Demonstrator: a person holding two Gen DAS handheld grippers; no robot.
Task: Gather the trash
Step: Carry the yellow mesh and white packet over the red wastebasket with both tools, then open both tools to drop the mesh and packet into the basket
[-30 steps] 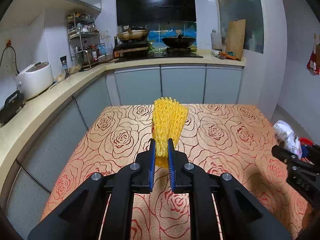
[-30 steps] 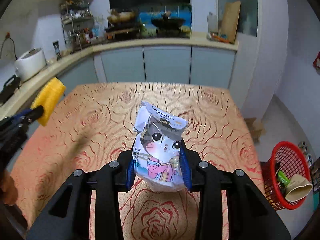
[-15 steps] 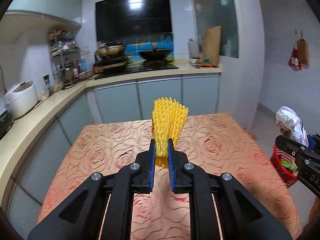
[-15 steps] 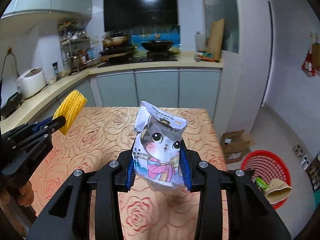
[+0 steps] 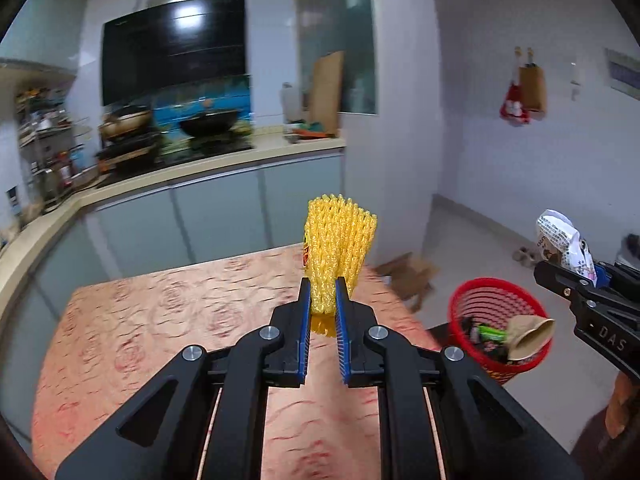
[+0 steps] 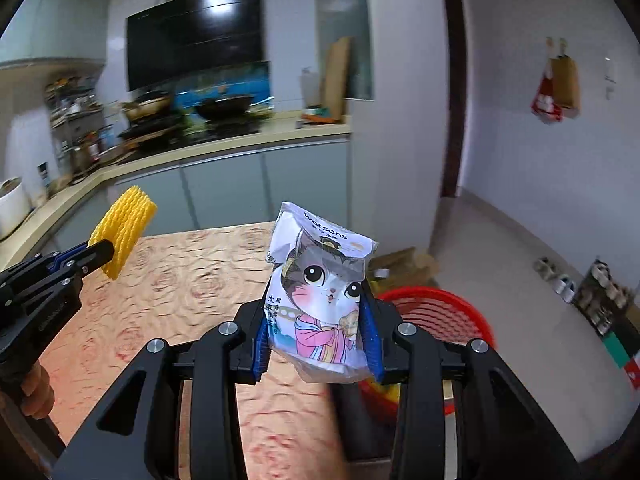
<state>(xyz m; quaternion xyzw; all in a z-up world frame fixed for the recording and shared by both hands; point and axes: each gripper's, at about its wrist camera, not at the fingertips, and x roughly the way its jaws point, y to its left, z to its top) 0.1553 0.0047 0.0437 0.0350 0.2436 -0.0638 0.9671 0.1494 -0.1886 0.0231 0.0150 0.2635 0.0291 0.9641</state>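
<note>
My left gripper is shut on a yellow foam fruit net and holds it upright above the table; the net also shows in the right wrist view. My right gripper is shut on a white cat-print packet and holds it in the air beyond the table's right edge; the packet shows in the left wrist view. A red mesh trash basket stands on the floor to the right of the table, with several pieces of trash in it. In the right wrist view the basket lies just behind the packet.
A table with a rose-pattern cloth lies below both grippers. A cardboard box lies on the floor behind the basket. Kitchen counter and cabinets run along the back and left. Shoes and a rack stand at the right wall.
Both grippers have swung to the right with their loads. The red basket has come closer and more into view in both views; the table has slid left.
</note>
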